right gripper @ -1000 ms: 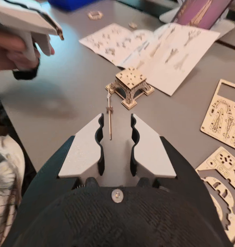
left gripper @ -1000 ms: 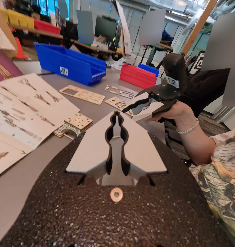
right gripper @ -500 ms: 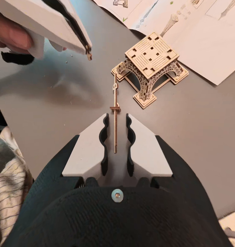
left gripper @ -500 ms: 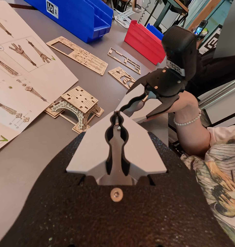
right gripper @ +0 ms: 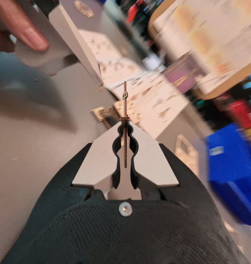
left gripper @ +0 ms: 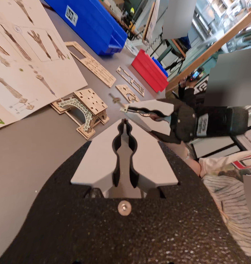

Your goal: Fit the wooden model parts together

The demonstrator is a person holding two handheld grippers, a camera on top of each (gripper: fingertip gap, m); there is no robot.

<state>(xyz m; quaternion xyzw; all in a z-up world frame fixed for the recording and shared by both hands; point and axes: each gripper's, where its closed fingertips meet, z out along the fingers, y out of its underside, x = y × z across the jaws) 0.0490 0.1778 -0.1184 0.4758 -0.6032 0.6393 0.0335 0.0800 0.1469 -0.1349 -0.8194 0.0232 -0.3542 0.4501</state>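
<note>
Your grey table sits in a busy workshop, with a blue bin and a red bin along its far side and an open instruction sheet spread at the left. Flat laser-cut wooden part sheets lie between the sheet and the bins. The wooden tower base, arched and topped with a slotted platform, stands on the table at the corner of the instructions. Your right gripper is pinching the thin wooden spire rod, which sticks forward past the fingertips, lifted off the table. Your left gripper has its fingertips pressed together on a tiny wooden piece, barely visible, held just beside the rod's tip. The right wrist view is heavily blurred.
</note>
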